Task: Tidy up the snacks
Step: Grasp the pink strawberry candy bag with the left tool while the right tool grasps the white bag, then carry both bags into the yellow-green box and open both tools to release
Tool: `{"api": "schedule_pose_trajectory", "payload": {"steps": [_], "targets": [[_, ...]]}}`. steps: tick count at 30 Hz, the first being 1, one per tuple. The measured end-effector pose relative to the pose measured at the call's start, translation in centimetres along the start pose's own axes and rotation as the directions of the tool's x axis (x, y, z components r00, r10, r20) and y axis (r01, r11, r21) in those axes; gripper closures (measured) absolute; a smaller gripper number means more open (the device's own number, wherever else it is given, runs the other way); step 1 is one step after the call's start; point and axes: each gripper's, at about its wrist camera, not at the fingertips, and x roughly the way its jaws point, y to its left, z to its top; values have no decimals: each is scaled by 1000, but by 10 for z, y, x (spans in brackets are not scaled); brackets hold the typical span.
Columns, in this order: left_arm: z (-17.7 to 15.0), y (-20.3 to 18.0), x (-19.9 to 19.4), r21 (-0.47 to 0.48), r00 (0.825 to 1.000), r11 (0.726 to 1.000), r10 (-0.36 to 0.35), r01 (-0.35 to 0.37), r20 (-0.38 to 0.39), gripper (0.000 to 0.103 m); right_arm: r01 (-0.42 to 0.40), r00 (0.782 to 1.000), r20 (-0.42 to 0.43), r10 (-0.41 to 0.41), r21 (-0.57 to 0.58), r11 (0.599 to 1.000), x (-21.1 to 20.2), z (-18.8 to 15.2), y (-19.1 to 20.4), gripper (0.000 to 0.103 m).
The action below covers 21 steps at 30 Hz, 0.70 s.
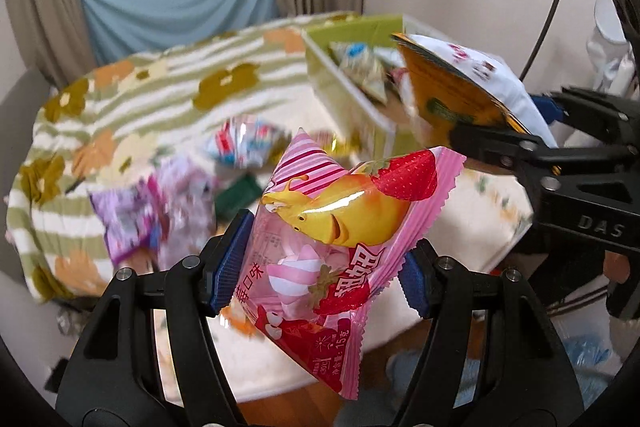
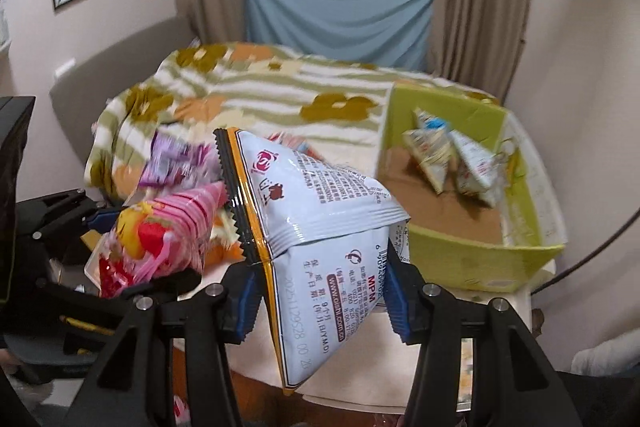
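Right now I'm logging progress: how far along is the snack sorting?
Done: a few white packets lie in the green box. In hand: left gripper holds a pink strawberry marshmallow pack, right gripper a white snack bag. Left: purple packets on the blanket.

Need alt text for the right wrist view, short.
The right gripper clamps a white triangular snack packet with an orange edge above a floral-blanketed table. A green cardboard box holding similar packets sits to the right; the left gripper holds a pink strawberry candy packet at left.
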Motion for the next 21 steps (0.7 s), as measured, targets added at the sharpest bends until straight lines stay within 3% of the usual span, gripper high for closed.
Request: {"api": "schedule_pose_trajectory", "payload": {"steps": [11, 15, 21], "targets": [[108, -40, 40, 4, 997, 999, -43, 42, 63, 40, 60, 996, 63, -67, 103, 993, -14, 46, -85, 55], [142, -67, 79, 6, 999, 999, -41, 41, 24, 40, 57, 996, 59, -65, 134, 989, -6, 55, -122, 55], [160, -93, 141, -37, 997, 999, -32, 30, -73, 40, 29, 999, 20, -33, 157, 987, 16, 56, -174, 55]]}}
